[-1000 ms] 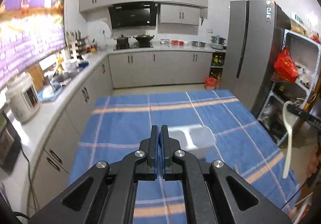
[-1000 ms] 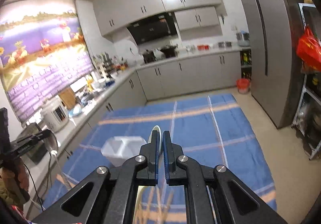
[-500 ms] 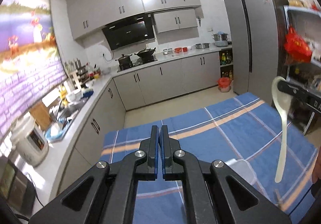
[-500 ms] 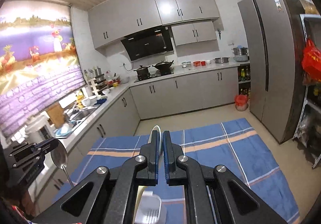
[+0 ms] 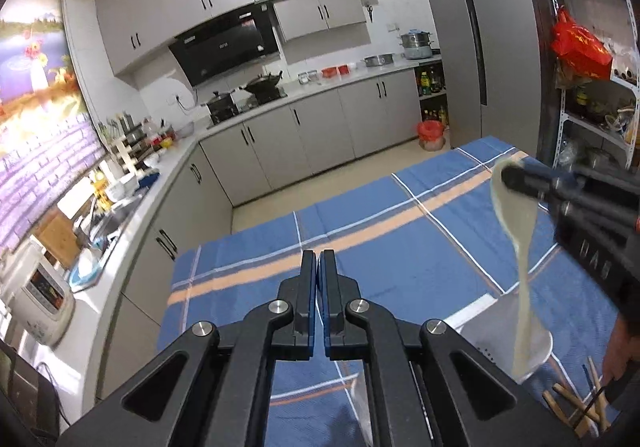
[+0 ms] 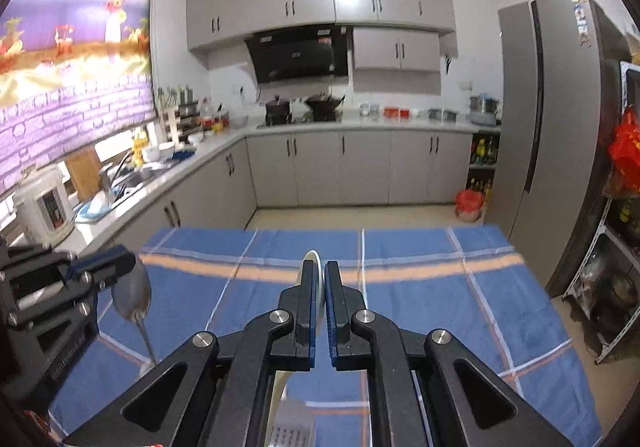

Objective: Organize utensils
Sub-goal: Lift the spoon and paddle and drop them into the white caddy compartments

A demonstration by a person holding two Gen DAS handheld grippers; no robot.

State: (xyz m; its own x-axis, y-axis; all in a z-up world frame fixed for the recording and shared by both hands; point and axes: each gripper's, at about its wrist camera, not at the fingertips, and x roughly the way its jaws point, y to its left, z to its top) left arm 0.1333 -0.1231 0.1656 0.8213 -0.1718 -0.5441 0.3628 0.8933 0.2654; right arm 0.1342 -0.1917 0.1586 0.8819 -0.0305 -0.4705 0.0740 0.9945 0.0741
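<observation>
My left gripper [image 5: 319, 267] is shut; the right wrist view shows it [image 6: 116, 267] at the left gripping the bowl of a metal spoon [image 6: 134, 297] that hangs handle down. My right gripper [image 6: 319, 275] is shut on the bowl of a white ceramic spoon [image 6: 310, 261]. In the left wrist view that white spoon [image 5: 520, 259] hangs handle down from the right gripper [image 5: 520, 179], its end over a white utensil holder [image 5: 492, 321]. The holder [image 6: 290, 423] also shows under my right gripper.
The table carries a blue checked cloth [image 5: 380, 239]. Wooden chopsticks [image 5: 576, 403] lie at its right front, beside the holder. A counter [image 5: 132, 199] with a rice cooker [image 5: 40, 287] runs along the left; a fridge [image 5: 480, 47] and shelf stand right.
Both grippers have risen and tilted up, so more kitchen and less table shows. The white spoon has moved in over the holder. Both stay shut on their spoons.
</observation>
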